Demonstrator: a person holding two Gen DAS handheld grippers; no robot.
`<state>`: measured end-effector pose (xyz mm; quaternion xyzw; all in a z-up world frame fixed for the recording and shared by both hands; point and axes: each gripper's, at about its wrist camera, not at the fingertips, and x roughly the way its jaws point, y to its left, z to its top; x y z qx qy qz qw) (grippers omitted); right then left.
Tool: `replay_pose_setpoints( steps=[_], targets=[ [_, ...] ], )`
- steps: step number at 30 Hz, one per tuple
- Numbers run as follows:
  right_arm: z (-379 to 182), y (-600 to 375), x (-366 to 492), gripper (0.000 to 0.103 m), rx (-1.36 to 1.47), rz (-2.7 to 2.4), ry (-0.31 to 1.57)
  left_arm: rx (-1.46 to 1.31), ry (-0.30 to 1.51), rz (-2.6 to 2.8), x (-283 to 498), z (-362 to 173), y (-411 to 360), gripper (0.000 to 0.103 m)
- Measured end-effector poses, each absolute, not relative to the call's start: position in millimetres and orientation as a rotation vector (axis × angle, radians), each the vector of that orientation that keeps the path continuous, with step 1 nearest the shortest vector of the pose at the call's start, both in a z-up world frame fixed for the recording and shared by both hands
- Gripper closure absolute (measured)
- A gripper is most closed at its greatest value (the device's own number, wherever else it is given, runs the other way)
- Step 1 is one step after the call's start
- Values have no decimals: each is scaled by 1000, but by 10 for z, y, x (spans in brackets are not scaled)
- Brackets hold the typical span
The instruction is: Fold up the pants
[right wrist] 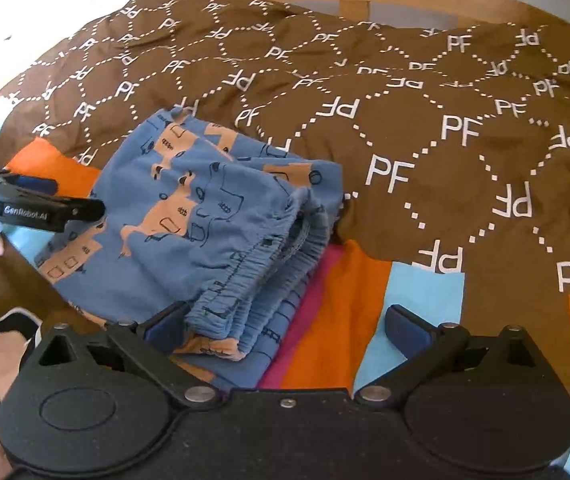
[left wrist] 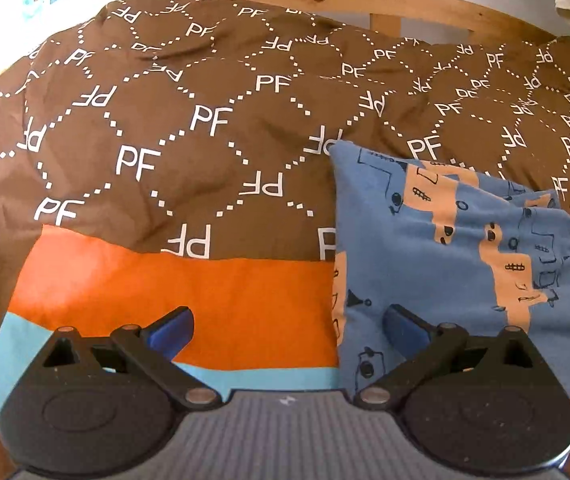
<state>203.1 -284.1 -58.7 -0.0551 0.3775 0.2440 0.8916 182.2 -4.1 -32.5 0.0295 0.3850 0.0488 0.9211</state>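
Observation:
The blue pants (right wrist: 205,216) with an orange print lie folded in a stack on the bed, waistband (right wrist: 269,264) toward my right gripper. My right gripper (right wrist: 285,328) is open, its left finger beside the waistband end, nothing held. In the left wrist view the pants (left wrist: 445,248) lie at the right. My left gripper (left wrist: 289,332) is open, its right finger (left wrist: 405,328) over the pants' left edge, its left finger over the orange stripe. The left gripper also shows in the right wrist view (right wrist: 45,200) at the pants' left side.
A brown bedspread (left wrist: 205,128) printed with white "PF" letters covers the bed over a sheet (right wrist: 365,304) with orange, light blue and pink stripes. A wooden bed frame (left wrist: 365,0) runs along the far side. The person's sandalled foot (right wrist: 1,352) is at lower left.

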Motion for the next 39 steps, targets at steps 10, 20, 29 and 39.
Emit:
replay_pose_setpoints(
  steps=[10,20,29,39],
  targets=[
    [-368,-2871,1870,1,-218,538,644,12,811,77,1647,-179,24,0],
    [-431,-2919,2013,1,-13,368,505,-38,851,-1,1387,-335,72,0],
    [-696,-3060,2394,1,15,211,567,-30,837,-8,1317,-352,129,0],
    [-545,-3209,2272,1,184,292,509,-99,822,1,1293,-244,151,0]
  ],
)
